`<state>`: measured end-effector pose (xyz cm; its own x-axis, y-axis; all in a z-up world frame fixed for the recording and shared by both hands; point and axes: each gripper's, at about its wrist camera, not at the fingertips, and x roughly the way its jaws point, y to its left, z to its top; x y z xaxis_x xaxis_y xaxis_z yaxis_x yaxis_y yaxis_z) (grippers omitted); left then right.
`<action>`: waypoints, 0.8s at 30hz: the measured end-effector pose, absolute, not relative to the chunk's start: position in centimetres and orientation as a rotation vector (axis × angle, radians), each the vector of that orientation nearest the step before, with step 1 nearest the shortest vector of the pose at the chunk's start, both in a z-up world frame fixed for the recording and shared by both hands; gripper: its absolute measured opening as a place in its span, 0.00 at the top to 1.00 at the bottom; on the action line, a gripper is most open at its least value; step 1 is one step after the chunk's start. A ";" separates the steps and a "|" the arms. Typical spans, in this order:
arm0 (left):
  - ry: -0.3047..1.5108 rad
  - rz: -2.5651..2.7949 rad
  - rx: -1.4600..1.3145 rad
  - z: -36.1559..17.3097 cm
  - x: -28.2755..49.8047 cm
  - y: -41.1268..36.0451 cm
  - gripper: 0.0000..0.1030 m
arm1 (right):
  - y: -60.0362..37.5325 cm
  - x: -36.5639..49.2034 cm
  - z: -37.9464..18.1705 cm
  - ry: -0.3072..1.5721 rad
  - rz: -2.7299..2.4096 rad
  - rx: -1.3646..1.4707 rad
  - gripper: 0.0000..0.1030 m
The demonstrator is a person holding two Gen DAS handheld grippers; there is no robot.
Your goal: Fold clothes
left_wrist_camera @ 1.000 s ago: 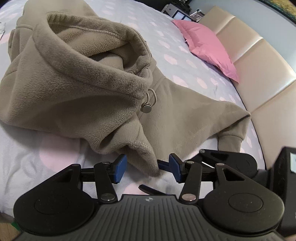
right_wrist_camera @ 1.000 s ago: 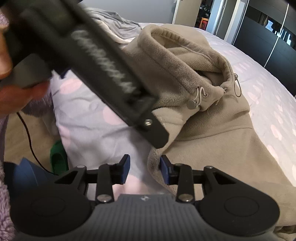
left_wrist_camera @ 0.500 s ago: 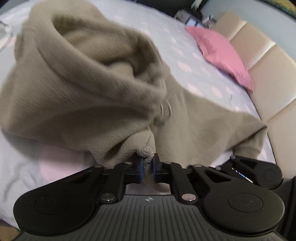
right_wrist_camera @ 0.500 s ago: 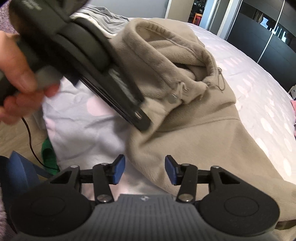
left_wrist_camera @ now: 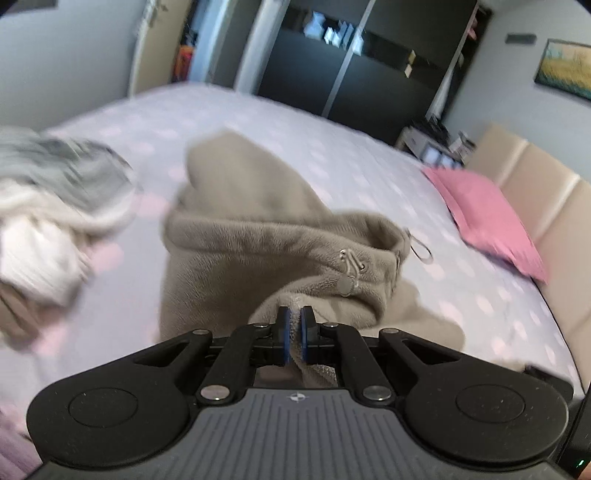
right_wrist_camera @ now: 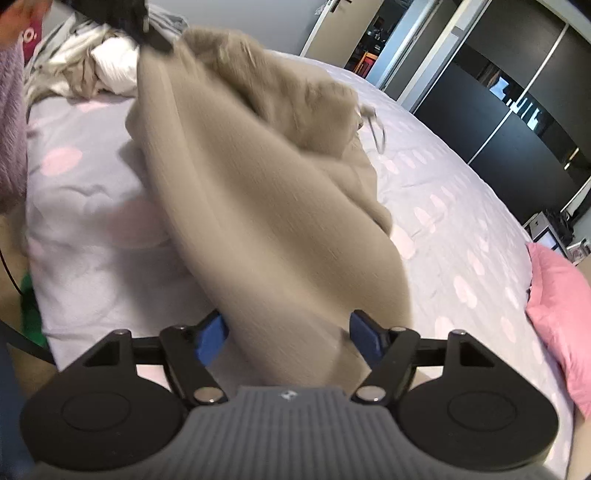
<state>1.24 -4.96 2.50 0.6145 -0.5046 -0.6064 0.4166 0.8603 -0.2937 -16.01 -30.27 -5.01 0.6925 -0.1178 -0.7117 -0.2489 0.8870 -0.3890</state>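
A beige fleece hoodie [left_wrist_camera: 258, 258] hangs partly lifted over the bed, its hood and drawcord toggle [left_wrist_camera: 345, 284] facing me in the left wrist view. My left gripper [left_wrist_camera: 294, 332] is shut on the hoodie's edge, with fabric pinched between the blue pads. In the right wrist view the hoodie [right_wrist_camera: 266, 206] stretches up to the left gripper [right_wrist_camera: 147, 22] at the top left. My right gripper [right_wrist_camera: 288, 336] has its jaws opening, and the cloth runs between the wide-apart pads, which do not press on it.
The bed sheet [left_wrist_camera: 369, 177] is lilac with pink dots. A pile of white and grey clothes [left_wrist_camera: 55, 206] lies at the left. A pink pillow [left_wrist_camera: 487, 218] rests by the beige headboard [left_wrist_camera: 535, 184]. Dark wardrobe doors [right_wrist_camera: 498, 110] stand beyond the bed.
My left gripper closed on the hoodie's edge and lifted it up and away, pulling the garment taut. The right gripper's jaws widened around the cloth.
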 end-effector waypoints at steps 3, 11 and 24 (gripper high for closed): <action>0.629 -0.443 -0.109 5.4 2.2 -2.4 1.00 | -29.4 -15.3 -5.5 0.836 0.099 -0.507 0.28; 0.604 -0.305 -0.049 10.3 5.5 4.1 1.00 | -26.1 -14.0 -4.4 0.842 0.212 -0.428 0.91; 0.952 -0.553 -0.257 1.0 6.1 1.7 0.54 | -21.7 -14.7 -4.5 0.925 0.464 -0.497 0.91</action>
<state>6.05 1.72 1.05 0.4562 -0.5521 -0.6979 0.3325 0.8332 -0.4419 -14.67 -21.73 -4.52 0.5212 0.1628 -0.8378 -0.5741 0.7932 -0.2030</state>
